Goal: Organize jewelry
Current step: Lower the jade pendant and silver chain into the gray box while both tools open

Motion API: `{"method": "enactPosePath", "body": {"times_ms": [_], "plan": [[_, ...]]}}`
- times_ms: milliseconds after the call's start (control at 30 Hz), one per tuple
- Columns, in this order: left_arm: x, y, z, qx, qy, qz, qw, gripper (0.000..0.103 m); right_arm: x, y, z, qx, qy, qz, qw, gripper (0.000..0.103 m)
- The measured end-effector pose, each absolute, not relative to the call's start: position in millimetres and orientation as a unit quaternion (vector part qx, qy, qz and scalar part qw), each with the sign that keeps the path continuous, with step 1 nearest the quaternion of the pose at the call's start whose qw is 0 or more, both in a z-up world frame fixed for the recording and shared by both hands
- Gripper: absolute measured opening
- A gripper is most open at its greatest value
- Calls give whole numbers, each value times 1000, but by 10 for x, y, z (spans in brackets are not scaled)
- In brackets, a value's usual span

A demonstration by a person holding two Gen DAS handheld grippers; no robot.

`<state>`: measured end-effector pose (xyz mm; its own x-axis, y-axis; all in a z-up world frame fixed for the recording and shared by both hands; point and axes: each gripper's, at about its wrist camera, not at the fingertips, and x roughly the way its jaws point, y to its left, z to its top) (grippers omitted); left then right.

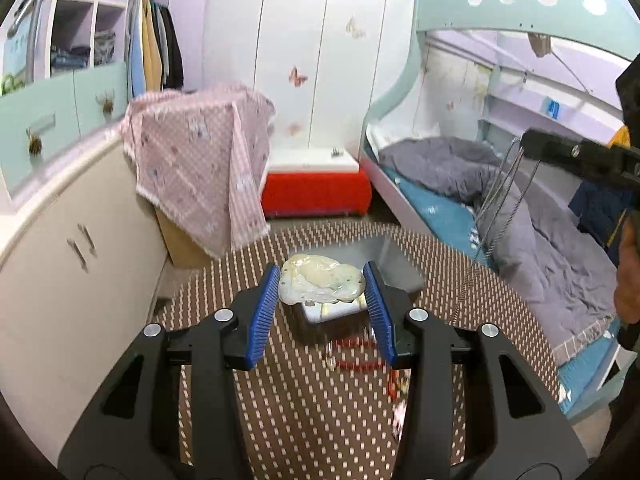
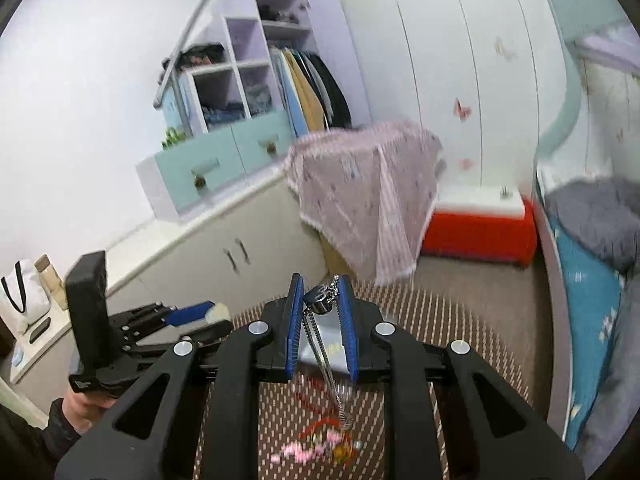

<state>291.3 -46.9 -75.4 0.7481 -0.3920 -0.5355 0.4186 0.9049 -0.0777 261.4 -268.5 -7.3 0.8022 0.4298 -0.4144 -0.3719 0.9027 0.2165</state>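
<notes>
My right gripper (image 2: 323, 312) pinches a small silver cylindrical pendant (image 2: 320, 301), its silver chain (image 2: 320, 350) dangling; my left gripper (image 1: 323, 286) clamps a pale translucent pouch (image 1: 320, 280). Feed chain in slowly. Only the left view shows the chain's full hanging loop above the brown dotted tablecloth (image 1: 300, 400)

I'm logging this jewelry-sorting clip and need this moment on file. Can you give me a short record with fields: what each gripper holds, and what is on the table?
left gripper: shut on a pale, crumpled plastic bag
right gripper: shut on a silver pendant, its chain hanging below
table: brown dotted cloth
on table: a small box, red bracelets, pink beads, blurred
</notes>
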Motion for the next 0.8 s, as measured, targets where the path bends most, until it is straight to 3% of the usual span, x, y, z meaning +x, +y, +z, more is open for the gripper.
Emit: {"method": "enactPosePath", "body": {"times_ms": [267,567,633,667,700,767,800], "plan": [[3301,-644,-563,14,279,-227,933,42,2972,-2677,320,49,207,215,953,16],[3686,-854,-858,16,330,-224,917,43,3617,-2658,-289,78,290,208,931,16],[3765,-852,-926,19,339,-216,915,57,3714,-2648,-445,85,313,201,924,19],[3784,-841,-941,19,339,-207,917,76,3746,-2653,-507,91,320,197,922,24],[3780,-807,-950,18,332,-194,923,84,3771,-2666,-574,97,327,195,919,33],[3759,-736,-944,8,325,-182,928,90,3762,-2707,-678,108,330,175,922,90],[3743,-682,-937,0,324,-178,929,91,3730,-2733,-694,112,322,168,925,93]]}}
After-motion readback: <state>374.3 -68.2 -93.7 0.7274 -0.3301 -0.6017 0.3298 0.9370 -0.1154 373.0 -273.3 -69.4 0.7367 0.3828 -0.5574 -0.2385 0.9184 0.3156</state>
